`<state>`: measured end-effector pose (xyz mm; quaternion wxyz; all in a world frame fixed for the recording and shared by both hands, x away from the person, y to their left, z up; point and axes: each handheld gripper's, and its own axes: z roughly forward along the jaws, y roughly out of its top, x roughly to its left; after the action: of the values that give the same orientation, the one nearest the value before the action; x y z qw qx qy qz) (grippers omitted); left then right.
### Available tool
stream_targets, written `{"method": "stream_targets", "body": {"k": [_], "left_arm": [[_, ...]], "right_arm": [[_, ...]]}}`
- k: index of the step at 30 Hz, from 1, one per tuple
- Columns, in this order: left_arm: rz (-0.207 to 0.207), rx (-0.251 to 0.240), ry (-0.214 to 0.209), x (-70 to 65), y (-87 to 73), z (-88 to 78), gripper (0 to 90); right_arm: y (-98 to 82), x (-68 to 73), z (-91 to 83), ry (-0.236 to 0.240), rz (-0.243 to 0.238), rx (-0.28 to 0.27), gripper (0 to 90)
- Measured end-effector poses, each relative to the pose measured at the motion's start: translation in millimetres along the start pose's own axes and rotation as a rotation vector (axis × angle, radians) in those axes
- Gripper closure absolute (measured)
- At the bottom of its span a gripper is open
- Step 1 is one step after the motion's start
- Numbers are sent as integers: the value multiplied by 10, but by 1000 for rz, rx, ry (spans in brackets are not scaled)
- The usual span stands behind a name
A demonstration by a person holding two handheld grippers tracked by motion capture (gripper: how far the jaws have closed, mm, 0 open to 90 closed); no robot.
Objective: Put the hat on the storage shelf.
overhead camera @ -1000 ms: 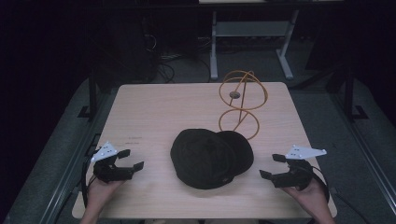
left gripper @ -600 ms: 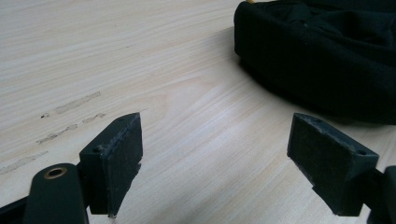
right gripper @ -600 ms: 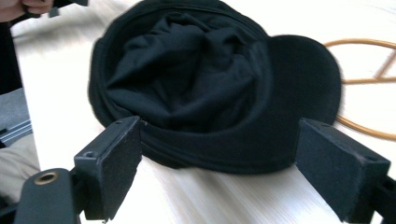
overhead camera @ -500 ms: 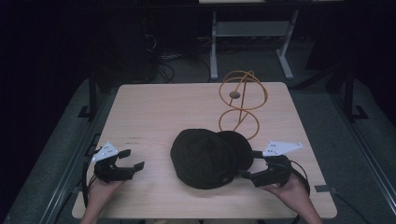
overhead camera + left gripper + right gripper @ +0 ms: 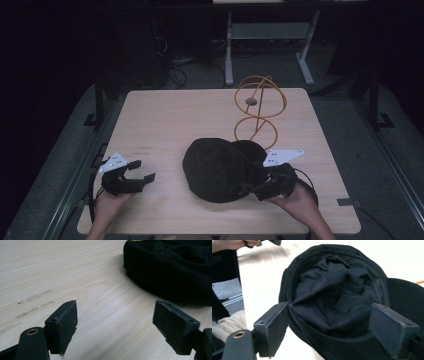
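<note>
A black cap (image 5: 220,170) lies on the wooden table (image 5: 165,115), near its front middle. My right gripper (image 5: 252,182) is at the cap's right front edge. In the right gripper view its jaws stand open on either side of the cap (image 5: 337,295), whose crumpled crown lies between them; the left pad (image 5: 274,327) touches the rim. My left gripper (image 5: 145,170) sits at the front left, open, with bare wood between its jaws (image 5: 115,325). The cap (image 5: 175,270) lies well ahead and to the right of it.
An orange wire stand (image 5: 257,110) made of two rings rises just behind the cap, right of centre. A desk frame and cables stand on the dark floor beyond the table's far edge. Faint scuff marks (image 5: 35,296) show on the wood by the left gripper.
My right gripper has moved left from the table's front right corner to the cap's edge, its open jaws now straddling the fabric. The left gripper has stayed put.
</note>
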<state>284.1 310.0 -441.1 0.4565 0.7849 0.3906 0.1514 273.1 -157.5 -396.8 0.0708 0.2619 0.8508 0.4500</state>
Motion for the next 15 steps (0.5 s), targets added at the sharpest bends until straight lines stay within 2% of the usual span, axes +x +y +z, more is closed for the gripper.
{"method": "stream_targets", "body": {"k": [2,15], "left_arm": [[2,0,1,-1,-1,-1,193],[5,1,0,-3,1,6,187]], "right_arm": [[29,23,36,14,-9,3,194],[194,201,245,64,-59,40,229]]}}
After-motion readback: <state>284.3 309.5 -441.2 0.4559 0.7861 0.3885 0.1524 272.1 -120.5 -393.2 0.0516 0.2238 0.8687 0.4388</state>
